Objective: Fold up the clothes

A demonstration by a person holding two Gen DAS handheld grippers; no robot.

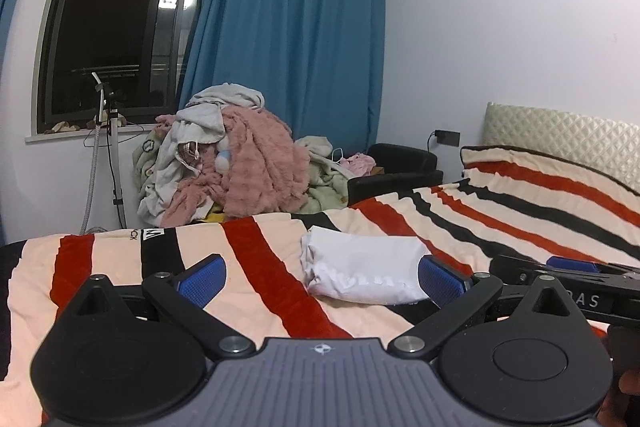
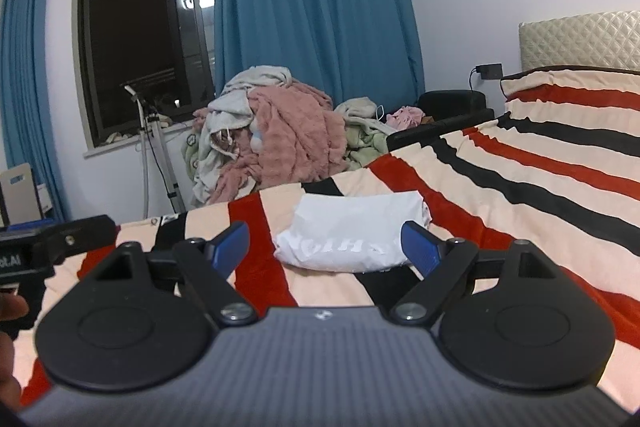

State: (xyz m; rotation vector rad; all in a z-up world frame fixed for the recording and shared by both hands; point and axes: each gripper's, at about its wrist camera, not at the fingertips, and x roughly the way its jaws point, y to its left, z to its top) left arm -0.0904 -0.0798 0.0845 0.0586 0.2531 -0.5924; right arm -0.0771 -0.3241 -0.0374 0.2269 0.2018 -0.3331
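A folded white garment (image 1: 362,269) lay on the bed, on the striped blanket (image 1: 264,267), with pale lettering showing along its near edge. In the left wrist view it sat ahead of the left tongs (image 1: 322,277) and toward their right-hand finger, whose blue pad (image 1: 440,281) overlapped the garment's near right corner in the picture; whether the pad touched the cloth could not be told. The left tongs stood wide apart with nothing clamped between them.

In the right wrist view the same garment (image 2: 352,235) lay straight ahead of the right tongs (image 2: 324,247), in the gap between their two blue pads (image 2: 232,245). The right tongs were also spread wide, holding nothing, and again the right-hand pad lay against the garment's edge in the picture, contact unclear.

Each tool showed at the rim of the other's view: the right one at the far right of the left view, the left one at the far left of the right view, with part of a hand beside it.

Beyond the tongs and past the foot of the blanket rose a heap of unfolded laundry (image 1: 236,163), pink fleece and grey and green pieces. Behind it hung blue curtains (image 1: 292,39) beside a dark window (image 1: 120,23). To the right of the tongs the quilted headboard (image 1: 560,131) stood against the wall.
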